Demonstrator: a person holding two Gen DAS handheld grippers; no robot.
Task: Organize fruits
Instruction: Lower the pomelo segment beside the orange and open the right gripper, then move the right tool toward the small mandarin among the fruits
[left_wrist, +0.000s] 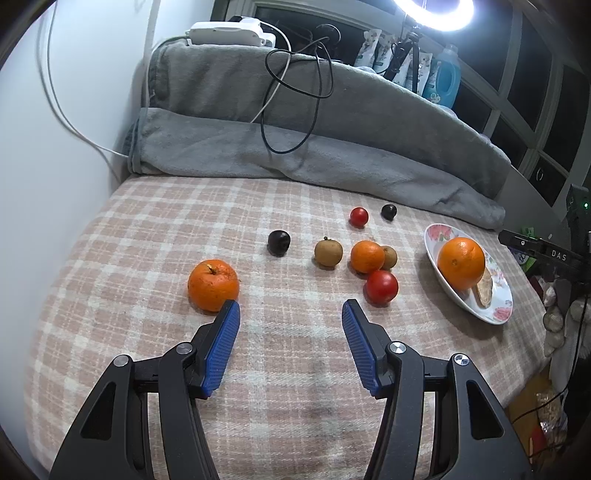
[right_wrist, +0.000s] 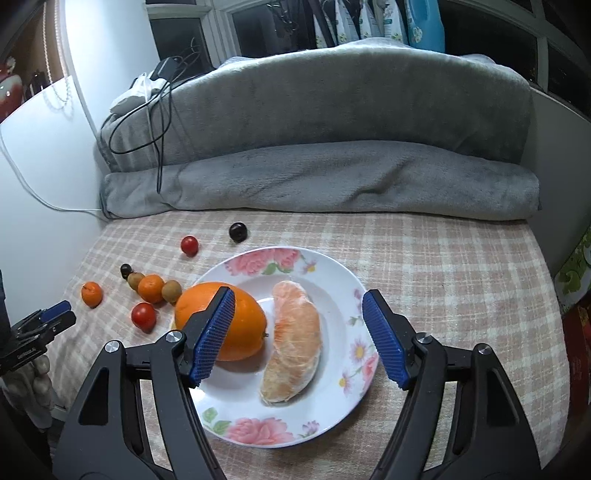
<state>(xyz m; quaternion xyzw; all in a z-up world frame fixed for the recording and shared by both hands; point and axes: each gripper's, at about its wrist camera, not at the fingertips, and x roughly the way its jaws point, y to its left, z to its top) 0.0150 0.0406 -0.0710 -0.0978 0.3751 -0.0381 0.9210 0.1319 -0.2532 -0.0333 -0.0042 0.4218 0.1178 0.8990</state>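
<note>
The right gripper (right_wrist: 299, 338) hangs over the white round plate with pink flower print (right_wrist: 332, 280), its jaws standing wide with nothing pressed between the blue ribbed pads (right_wrist: 384, 341). The peeled pale-orange citrus segment (right_wrist: 293, 343) lies on the plate in the gap between them, touched by neither pad. The large smooth orange (right_wrist: 243, 317) rests at the plate's left rim, just beside the segment; the left pad stands in front of it, and whether it touches the fruit cannot be told.

The left gripper (left_wrist: 291, 314) is well to the left of the plate, above the pink-and-cream checked blanket (left_wrist: 147, 229), jaws half spread and empty. Just beyond its left pad sits a stemmed orange mandarin (left_wrist: 213, 284).

Between that mandarin and the plate lie the rest of the fruits: a red tomato (left_wrist: 382, 286) nearest the plate, behind it a small orange tangerine (left_wrist: 366, 256) touching a brown round fruit (left_wrist: 390, 257), then another brown round fruit (left_wrist: 328, 252) and a dark purple plum (left_wrist: 279, 242). Farther back from the plate are a small red cherry tomato (left_wrist: 359, 216) and a small dark round fruit (left_wrist: 389, 212).

Behind all this a folded grey fleece blanket (left_wrist: 295, 147) is piled up, with black and white cables (left_wrist: 295, 92) draped over it.
</note>
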